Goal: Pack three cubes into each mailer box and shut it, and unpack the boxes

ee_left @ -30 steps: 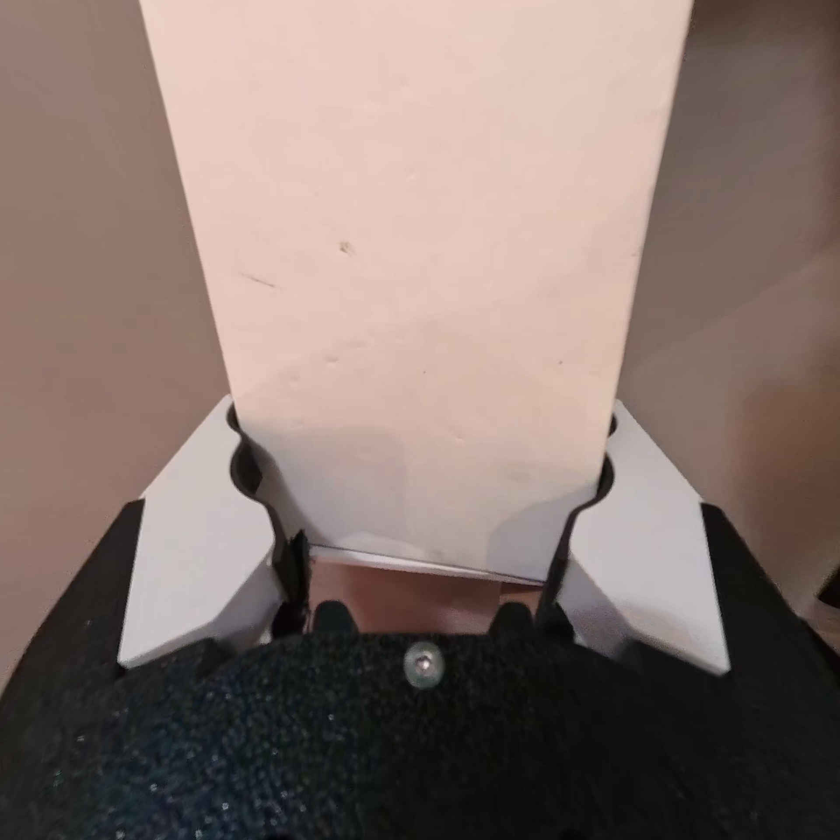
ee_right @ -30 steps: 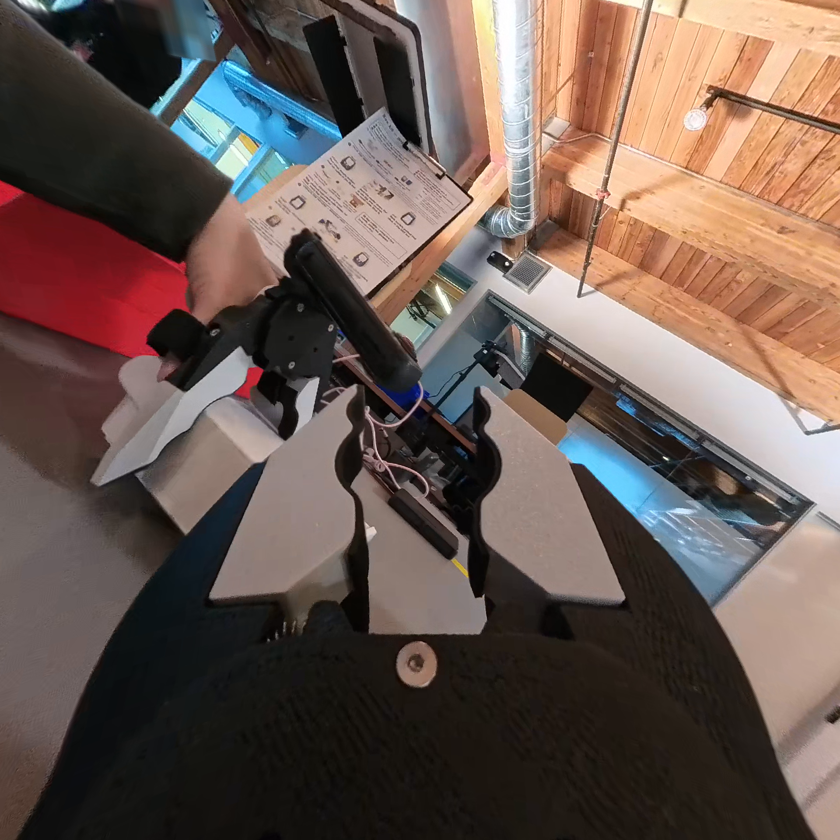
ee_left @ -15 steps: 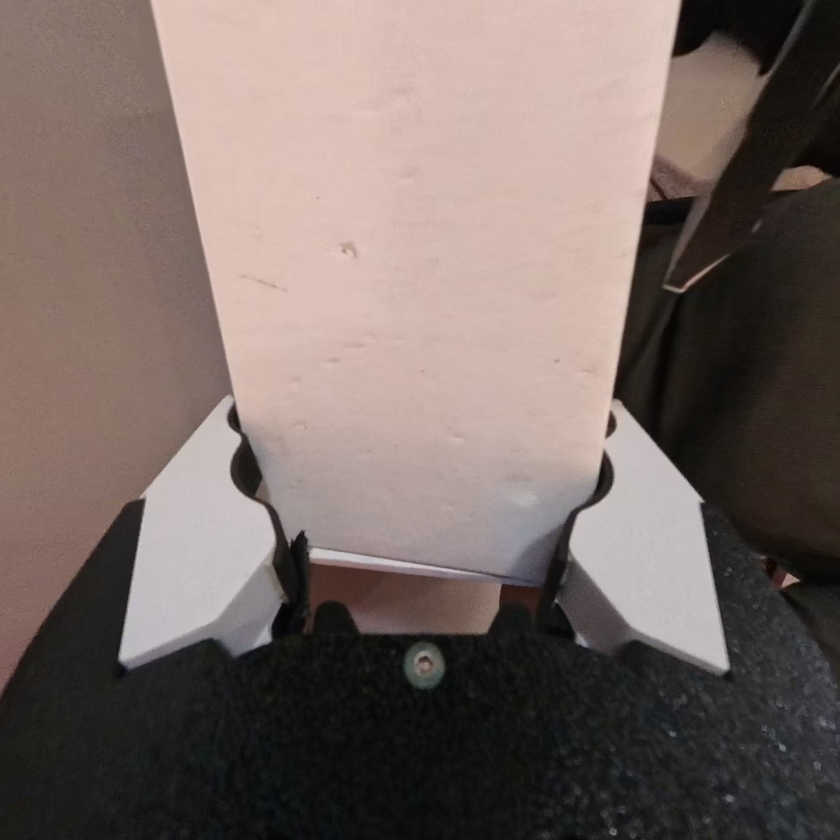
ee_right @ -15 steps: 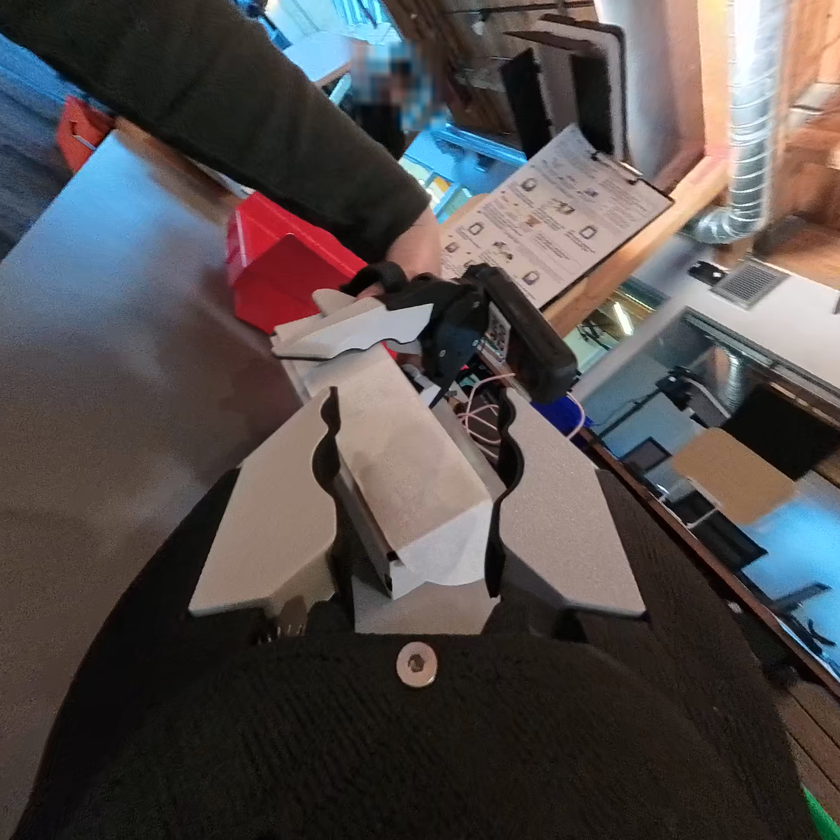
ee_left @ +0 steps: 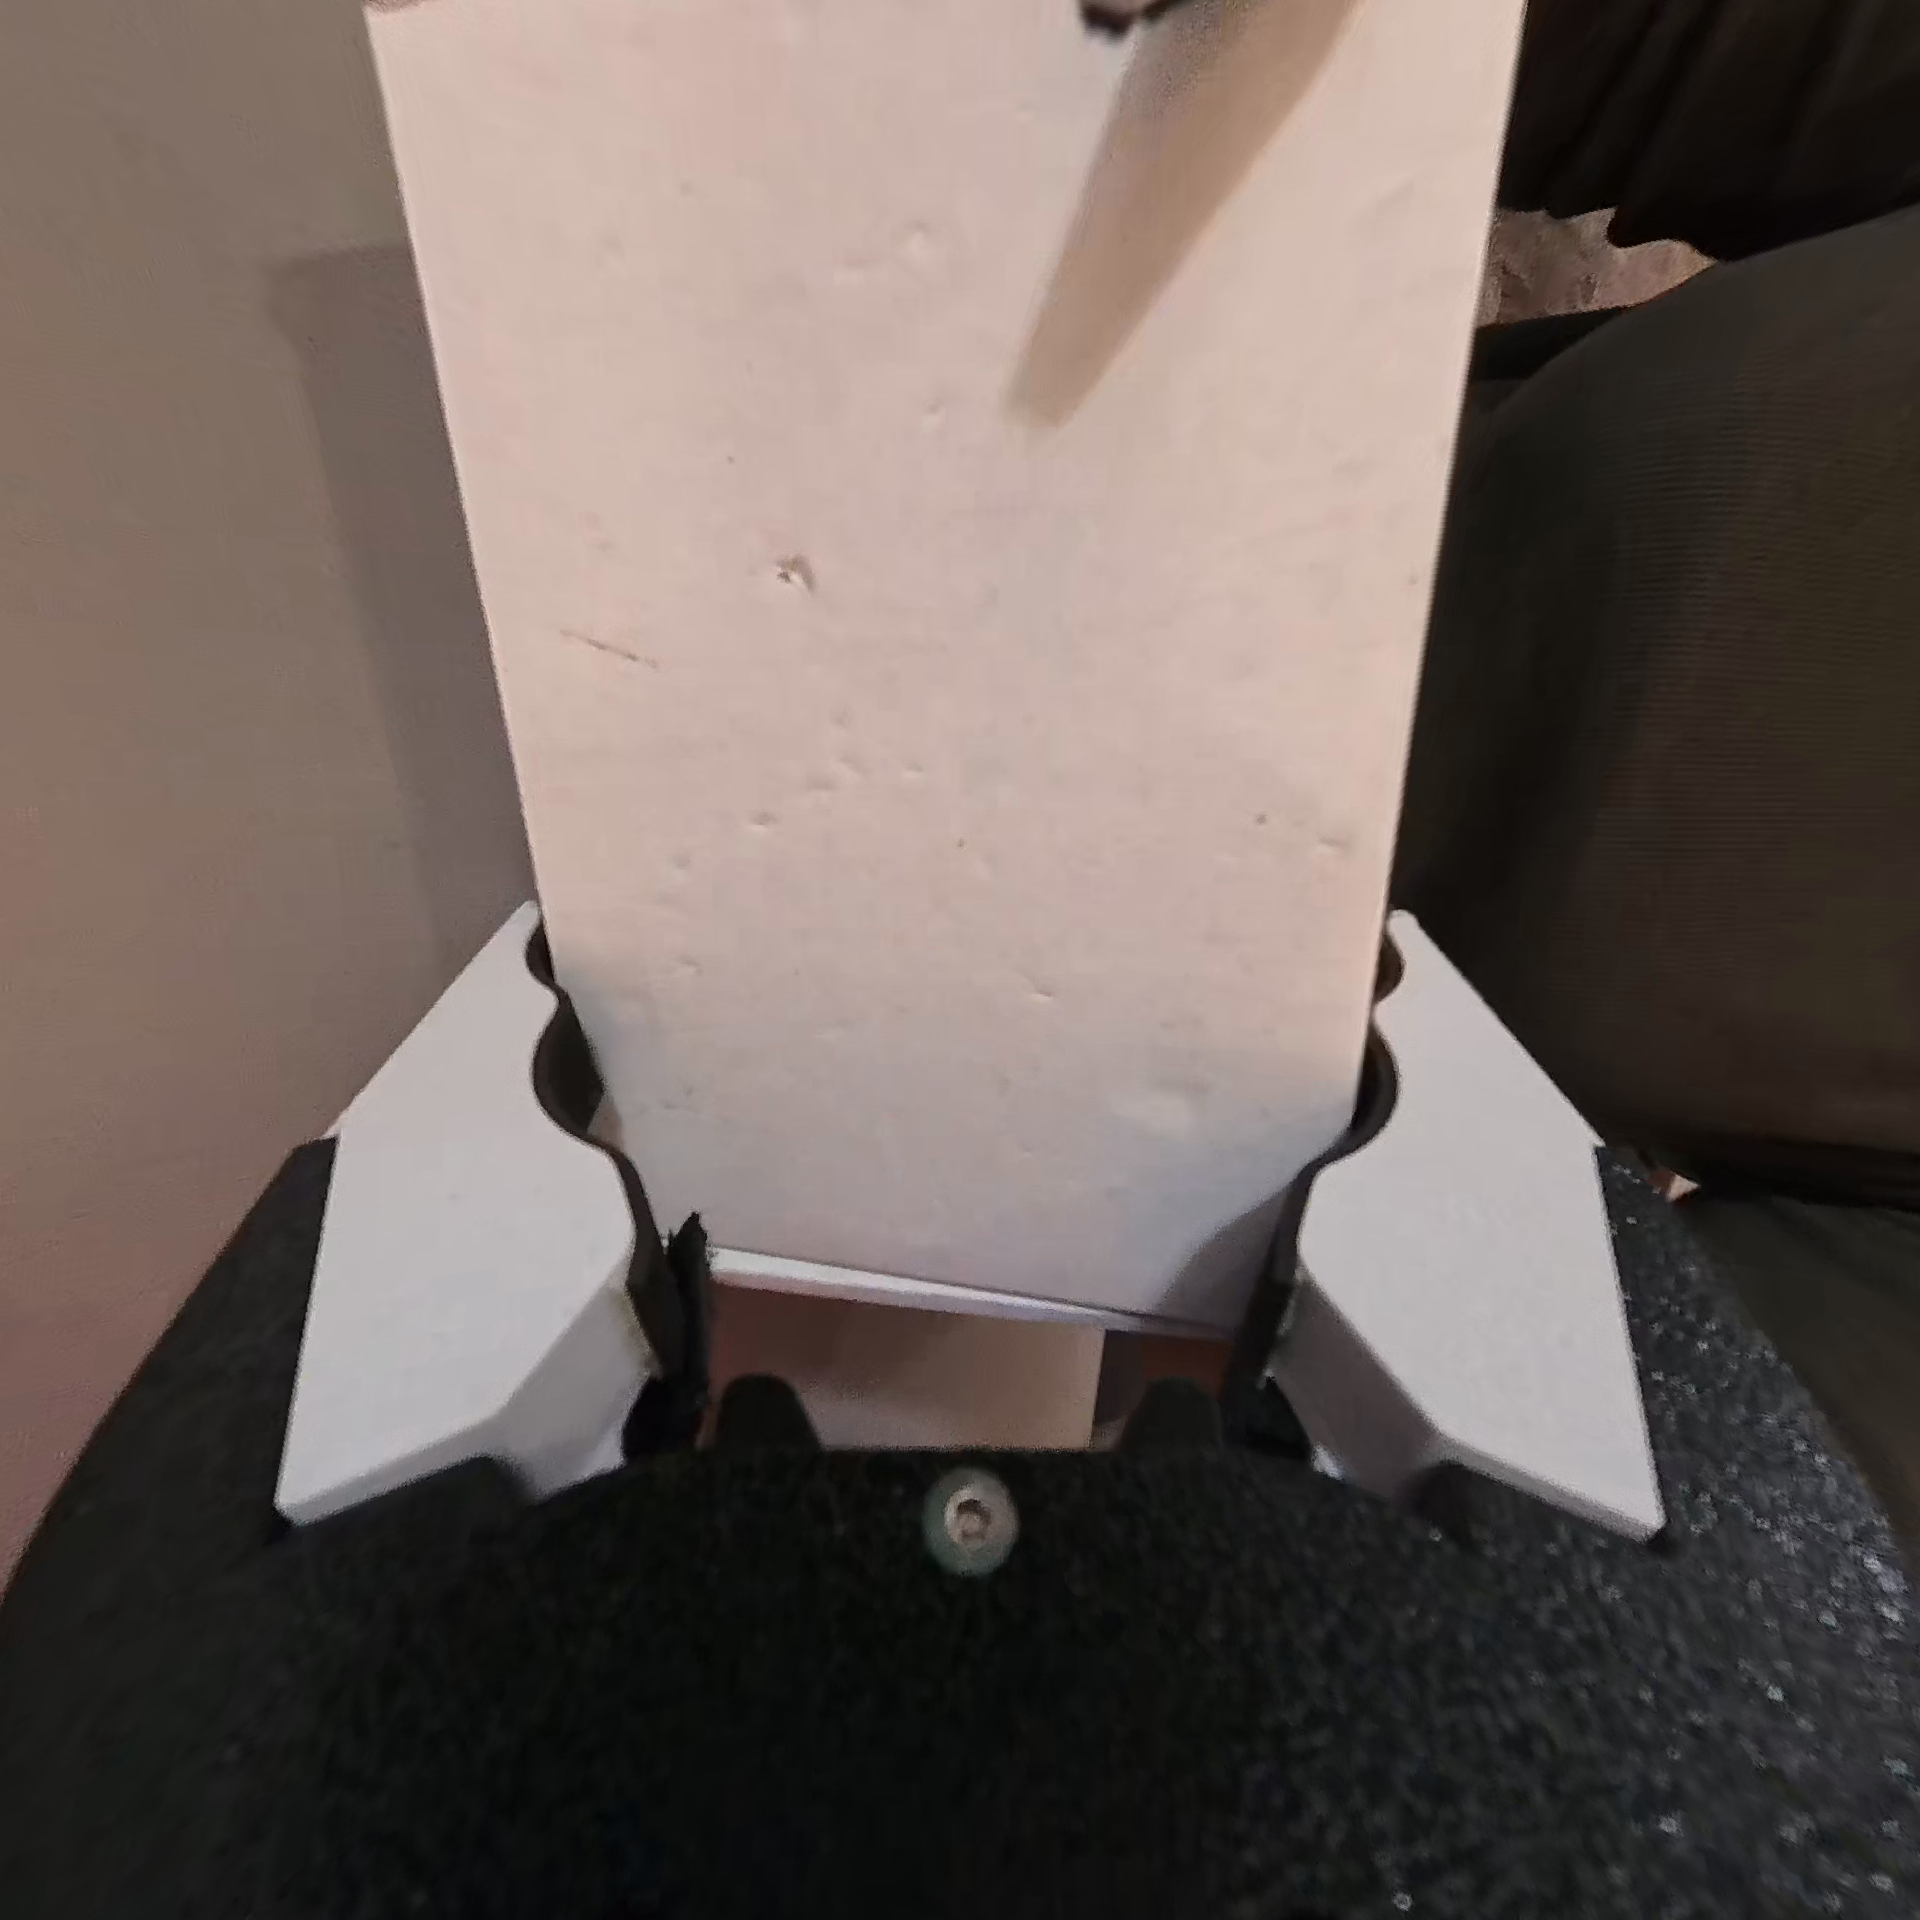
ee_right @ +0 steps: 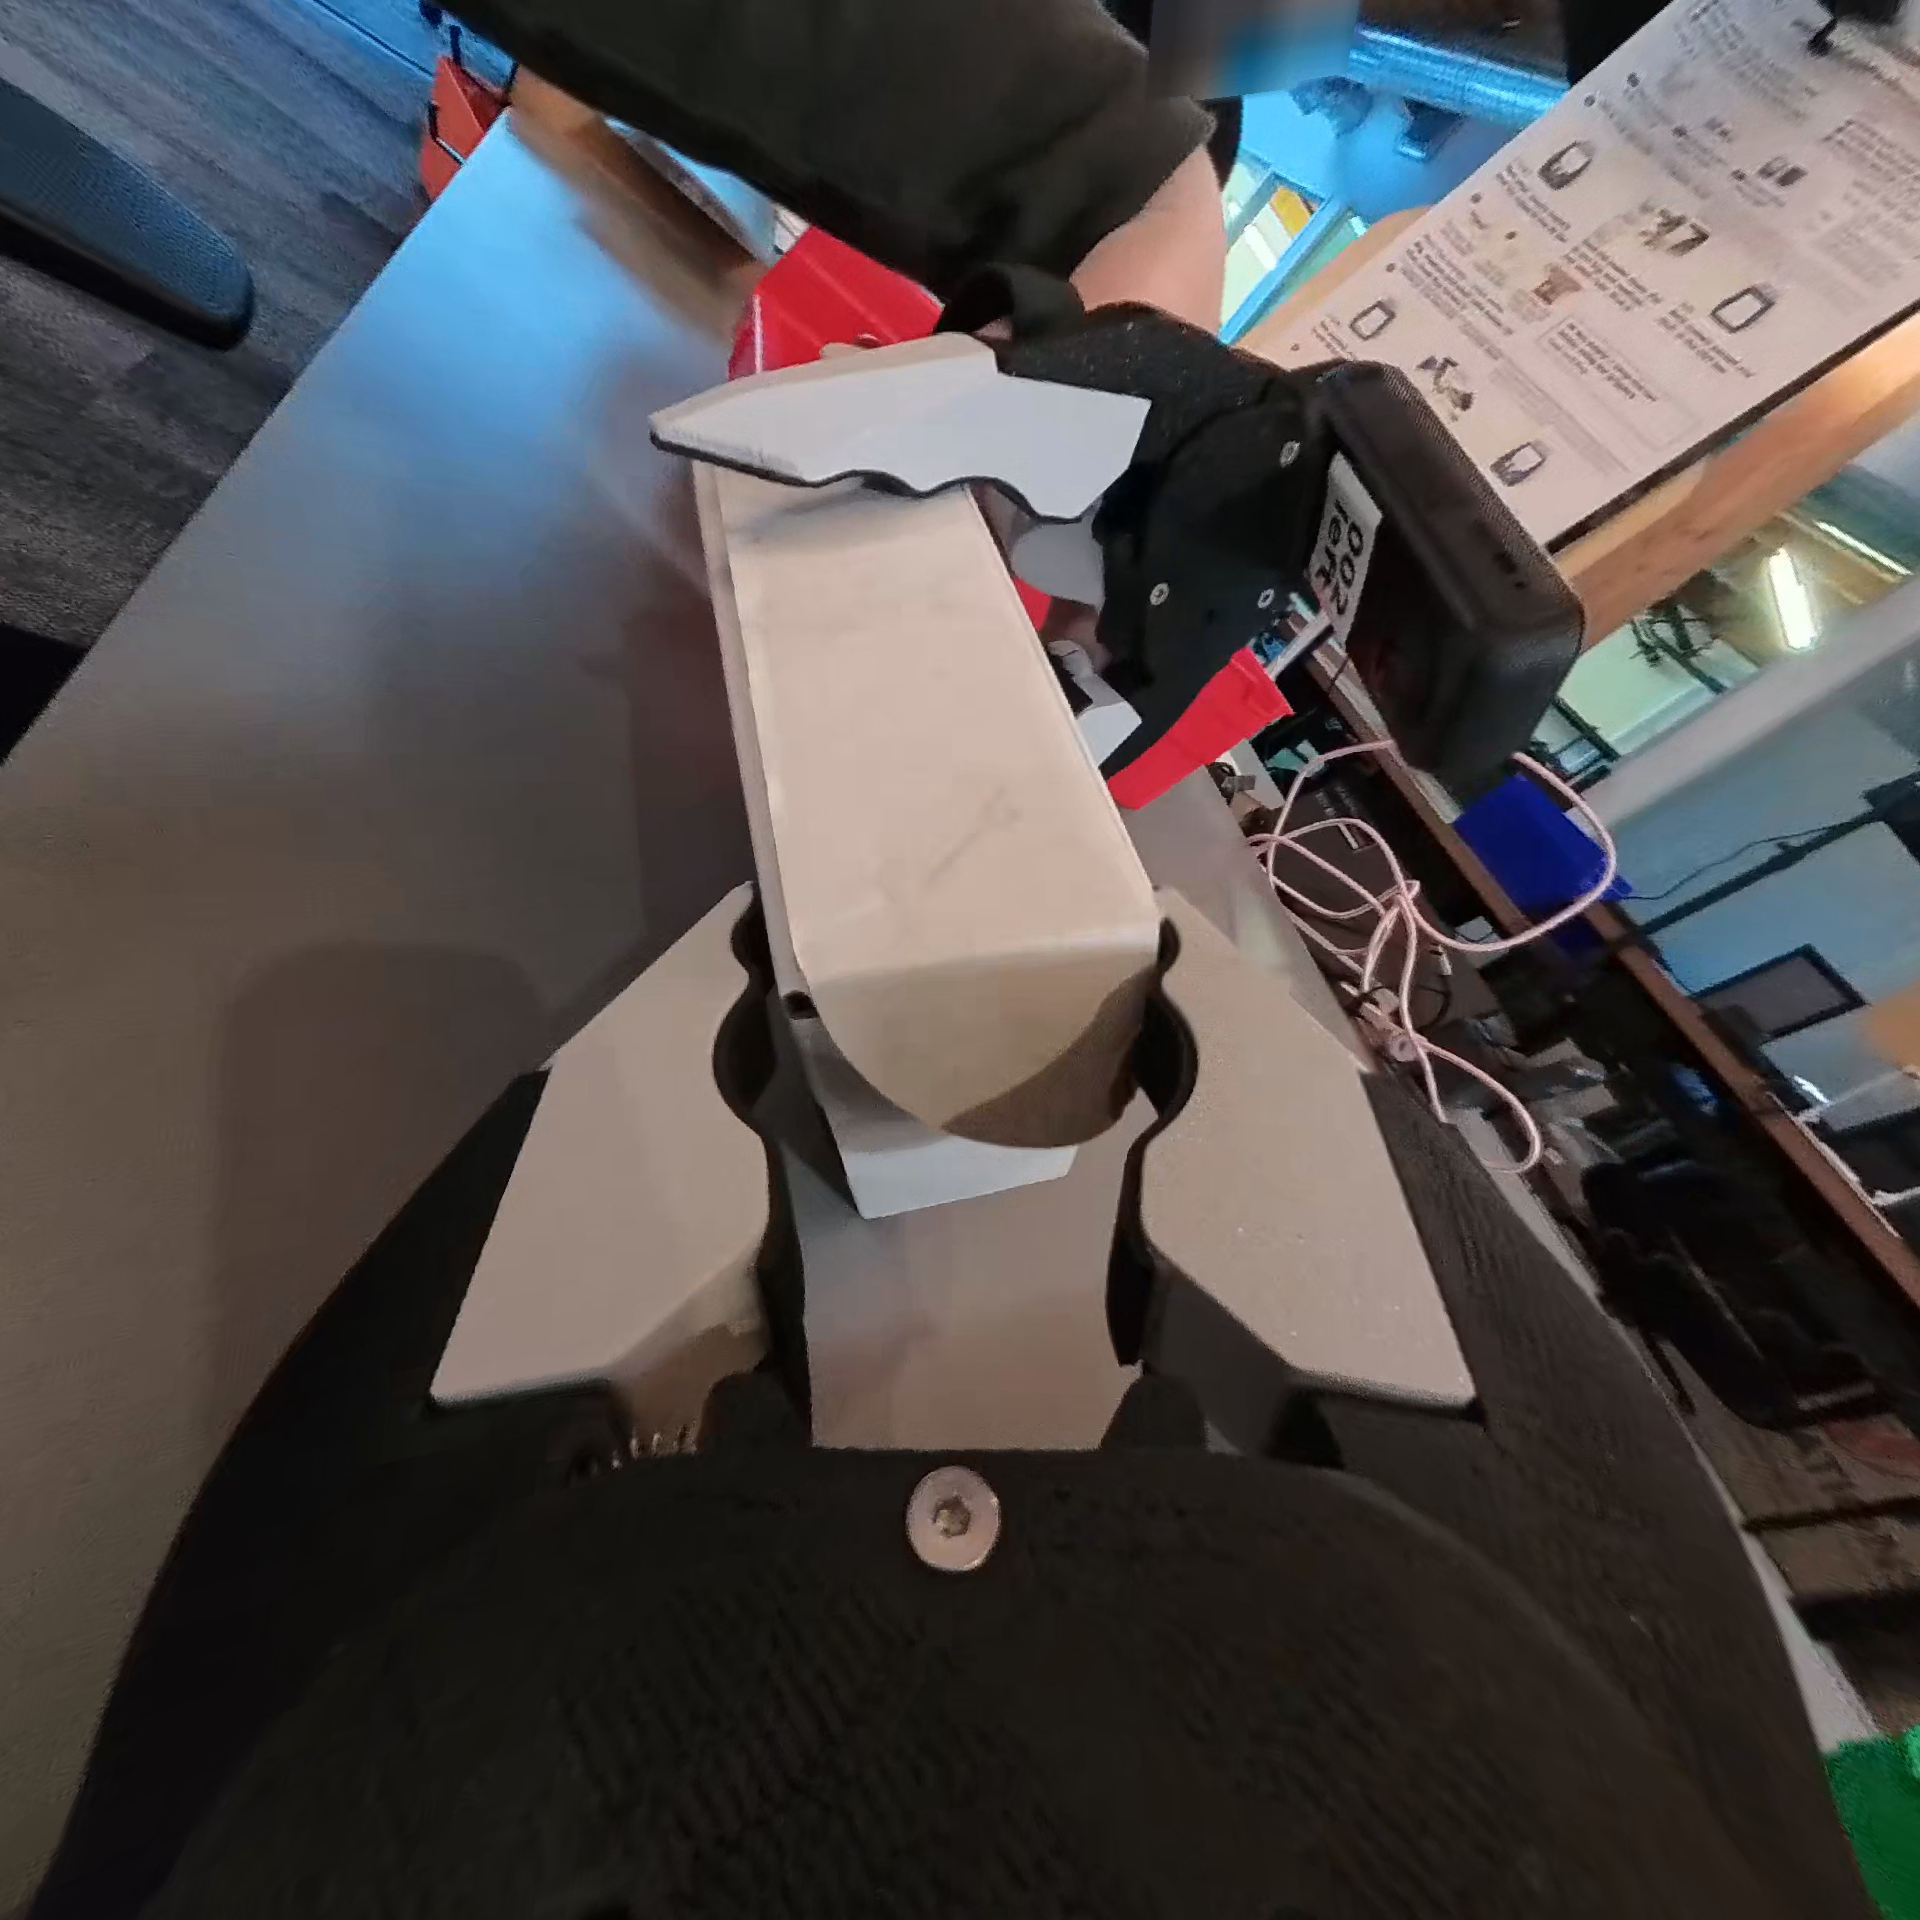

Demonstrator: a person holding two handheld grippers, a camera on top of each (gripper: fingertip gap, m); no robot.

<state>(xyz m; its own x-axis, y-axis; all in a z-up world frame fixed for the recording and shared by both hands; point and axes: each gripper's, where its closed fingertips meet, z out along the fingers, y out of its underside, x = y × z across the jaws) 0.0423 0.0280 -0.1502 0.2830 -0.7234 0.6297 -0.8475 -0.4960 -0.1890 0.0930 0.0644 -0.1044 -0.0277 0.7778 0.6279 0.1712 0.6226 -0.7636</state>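
In the left wrist view, the left gripper stood wide, its two fingers clamped against the opposite sides of a white mailer box that filled the space between them and ran away up the frame. A blurred grey finger of the other gripper crossed the box near its far end. No cubes showed.

In the right wrist view, the right gripper sat at a middling width around the near end of the same box, its fingers touching the box's two narrow sides. The rounded tuck flap lay between them. At the far end the left gripper held the box above the grey table, a red bin behind it.

The step seemed to be working the box's end flap, either shutting or opening; which one could not be told. The next move would call for the left grip to hold steady while the right worked the flap.
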